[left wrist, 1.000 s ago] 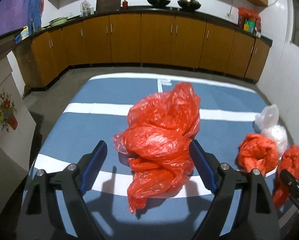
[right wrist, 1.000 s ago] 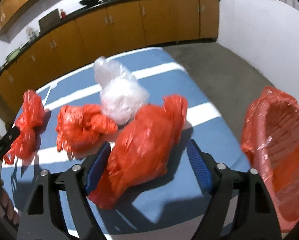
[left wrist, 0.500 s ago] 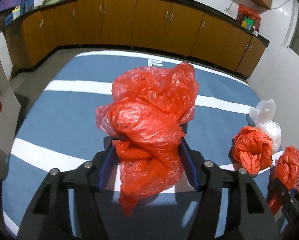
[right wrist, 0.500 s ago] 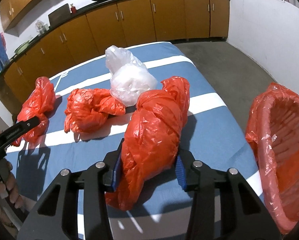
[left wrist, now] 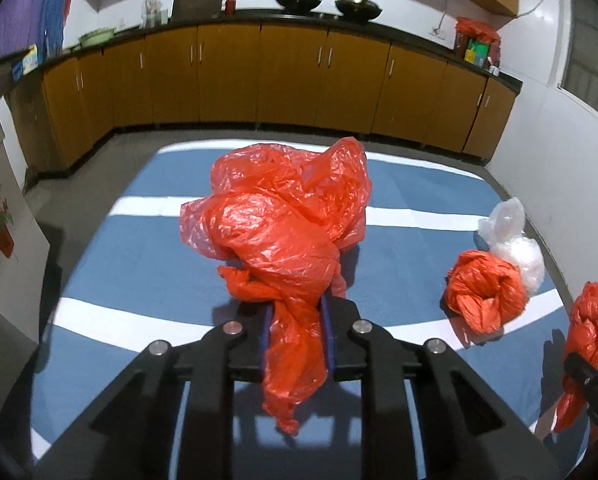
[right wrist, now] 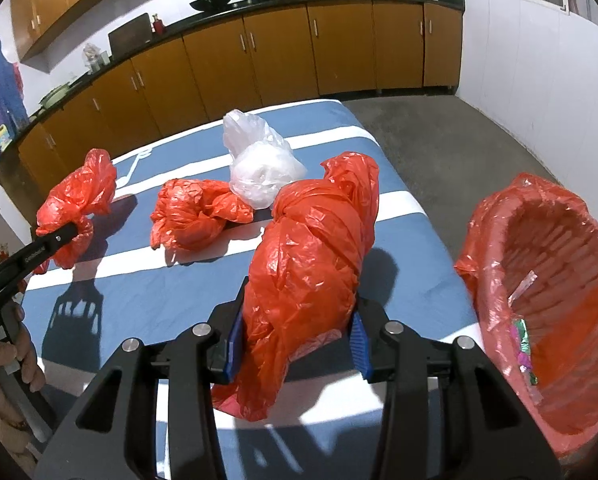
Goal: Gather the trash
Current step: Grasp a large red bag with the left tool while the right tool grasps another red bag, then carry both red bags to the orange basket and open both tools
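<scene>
Closing left hand-held gripper point(left wrist: 295, 334) now pinching red bag point(left wrist: 283, 232), right hand-held gripper point(right wrist: 297, 340) clamping knotted bag point(right wrist: 311, 256)

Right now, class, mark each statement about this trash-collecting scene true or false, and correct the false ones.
1. The right gripper grips a knotted red bag. True.
2. The bin has a blue liner. False: its liner is red.
3. The left gripper is empty. False: its jaws are closing on a crumpled red bag.
4. A white bag lies on the striped blue table. True.
5. The white bag sits inside the bin. False: it is on the table.
</scene>
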The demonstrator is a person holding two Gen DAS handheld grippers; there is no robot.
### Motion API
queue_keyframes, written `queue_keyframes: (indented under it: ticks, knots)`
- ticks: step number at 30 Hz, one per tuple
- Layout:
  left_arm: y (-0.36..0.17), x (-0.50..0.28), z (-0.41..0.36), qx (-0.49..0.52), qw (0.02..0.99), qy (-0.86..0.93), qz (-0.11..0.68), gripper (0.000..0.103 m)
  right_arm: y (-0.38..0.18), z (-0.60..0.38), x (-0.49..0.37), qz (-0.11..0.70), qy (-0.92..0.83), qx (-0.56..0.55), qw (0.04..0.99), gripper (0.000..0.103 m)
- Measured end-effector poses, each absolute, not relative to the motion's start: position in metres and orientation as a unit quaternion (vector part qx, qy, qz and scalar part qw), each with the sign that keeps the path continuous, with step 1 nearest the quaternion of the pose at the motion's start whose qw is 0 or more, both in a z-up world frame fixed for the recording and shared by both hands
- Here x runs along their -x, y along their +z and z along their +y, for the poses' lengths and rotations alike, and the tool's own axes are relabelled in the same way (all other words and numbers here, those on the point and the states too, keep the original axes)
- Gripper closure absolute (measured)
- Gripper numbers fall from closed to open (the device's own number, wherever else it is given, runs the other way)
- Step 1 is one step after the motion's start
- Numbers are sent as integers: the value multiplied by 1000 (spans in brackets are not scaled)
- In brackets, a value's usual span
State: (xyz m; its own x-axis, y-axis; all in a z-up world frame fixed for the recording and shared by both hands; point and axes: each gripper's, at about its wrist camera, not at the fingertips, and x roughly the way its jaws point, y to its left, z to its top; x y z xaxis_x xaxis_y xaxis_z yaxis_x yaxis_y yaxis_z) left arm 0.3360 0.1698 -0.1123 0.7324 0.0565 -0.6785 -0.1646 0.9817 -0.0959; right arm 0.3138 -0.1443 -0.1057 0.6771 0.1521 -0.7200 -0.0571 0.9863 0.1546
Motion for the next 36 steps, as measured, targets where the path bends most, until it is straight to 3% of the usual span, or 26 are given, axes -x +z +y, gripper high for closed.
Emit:
queue_keyframes:
  ticks: [22,36]
  knots:
    - [-48,-260,77,37,952,-56,298,83,-62,-194,-260,341,37,-72,937,60]
    - [-38,-238,7,18,946,-138,292,83,-61,-245,-235,331,-8,-87,940,60]
